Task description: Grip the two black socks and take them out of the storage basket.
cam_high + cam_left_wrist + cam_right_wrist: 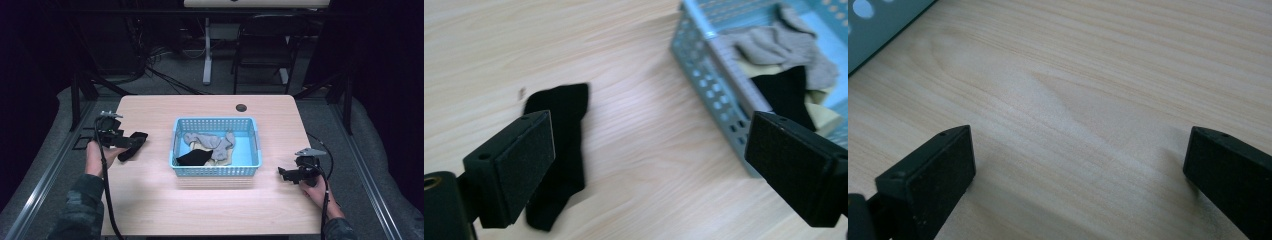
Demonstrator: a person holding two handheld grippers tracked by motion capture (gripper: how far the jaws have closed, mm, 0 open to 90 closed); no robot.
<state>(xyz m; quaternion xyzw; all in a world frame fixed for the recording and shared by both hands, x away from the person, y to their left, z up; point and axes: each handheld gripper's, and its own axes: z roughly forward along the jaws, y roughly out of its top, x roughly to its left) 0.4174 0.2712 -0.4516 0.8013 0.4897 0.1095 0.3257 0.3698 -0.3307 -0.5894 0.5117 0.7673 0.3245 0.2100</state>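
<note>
My left gripper [131, 141] and right gripper [286, 174] are black, square-padded, screw-holed jaws, black cables trailing behind, grey plates on top, dark camo sleeves.

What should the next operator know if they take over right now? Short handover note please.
Left tongs: open, nothing between them, above the table left of the basket.
Right tongs: open, empty, low over bare table right of the basket.
Black sock: flat on the table, outside the blue basket.
In the basket: grey sock, a black piece, a beige piece.
Done: one black sock out on the table.
Left, apparently: take out the rest.
</note>
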